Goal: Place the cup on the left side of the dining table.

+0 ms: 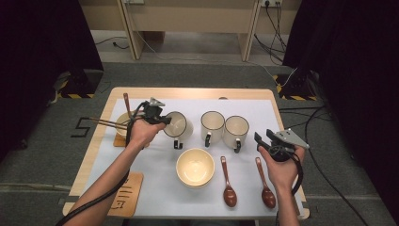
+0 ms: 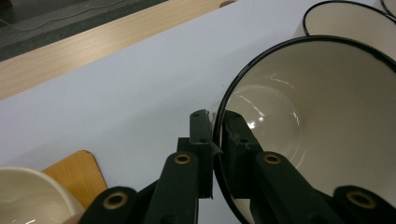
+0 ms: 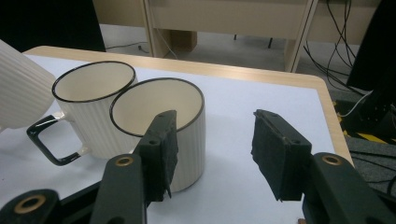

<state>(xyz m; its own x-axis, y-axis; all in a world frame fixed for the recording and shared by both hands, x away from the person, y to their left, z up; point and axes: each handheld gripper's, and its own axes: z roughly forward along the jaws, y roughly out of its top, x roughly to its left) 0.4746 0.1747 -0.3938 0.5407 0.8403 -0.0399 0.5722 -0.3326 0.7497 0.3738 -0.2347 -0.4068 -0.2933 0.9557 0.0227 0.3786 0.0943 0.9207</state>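
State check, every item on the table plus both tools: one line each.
Left tool: shut on the rim of the left mug.
Left mug: tilted, mouth toward the person, empty.
Middle mug: upright, empty.
Right mug: upright, empty.
Right tool: open, holding nothing.
Bowl: upright, empty.
Two spoons: lying flat, side by side.

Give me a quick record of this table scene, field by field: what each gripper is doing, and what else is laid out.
left gripper: shut on the rim of the tilted mug, one finger inside, one outside
right gripper: open, holding nothing, near the rightmost mug
upright mugs: two, side by side, middle mug and rightmost
bowl: empty, near edge
spoons: two brown, right of the bowl
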